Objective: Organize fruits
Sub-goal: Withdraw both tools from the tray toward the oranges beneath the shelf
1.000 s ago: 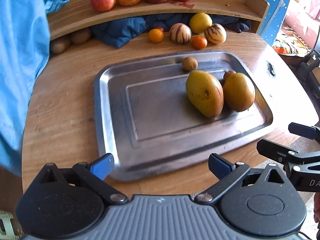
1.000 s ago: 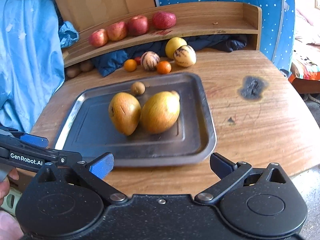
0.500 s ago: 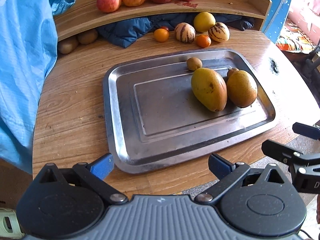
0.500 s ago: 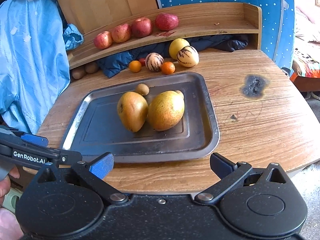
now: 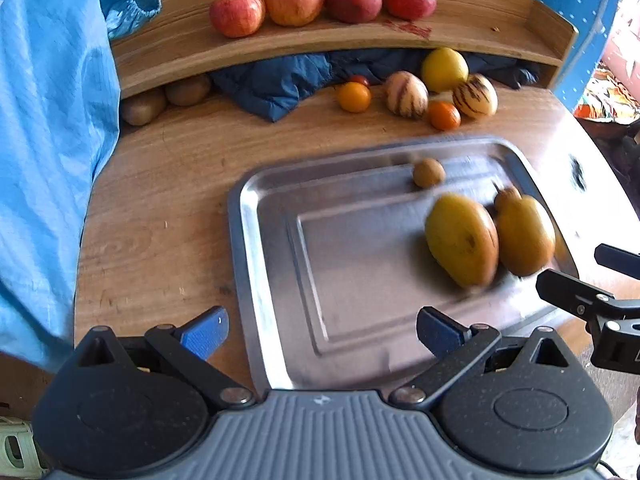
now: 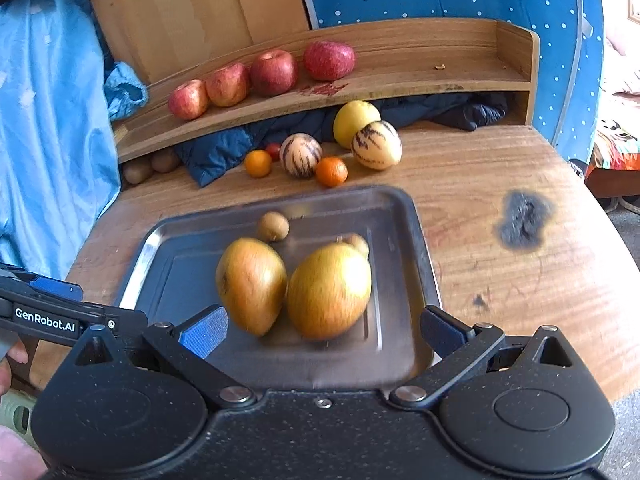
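A steel tray (image 5: 264,264) (image 6: 420,248) lies on the round wooden table. It holds two yellow-brown mangoes (image 5: 460,240) (image 6: 252,284) side by side, the second mango (image 5: 526,234) (image 6: 330,290) to the right, and a small kiwi (image 5: 428,173) (image 6: 273,226) behind them. Another small brown fruit (image 6: 358,242) peeks out behind the right mango. My left gripper (image 5: 322,334) hangs open over the tray's near left corner, holding nothing. My right gripper (image 6: 322,330) is open over the tray's near edge, just short of the mangoes.
Several red apples (image 5: 294,2) (image 6: 274,72) line the curved wooden shelf. Below it lie two oranges (image 5: 353,97), two striped melons (image 6: 376,145), a yellow fruit (image 5: 444,69), two kiwis (image 5: 187,90) and a dark blue jacket (image 5: 276,84). Light blue cloth (image 5: 48,140) hangs at left.
Both grippers have moved in toward the tray, which looks larger and blurred. In the left wrist view the tray has slid to the right. Both stay open.
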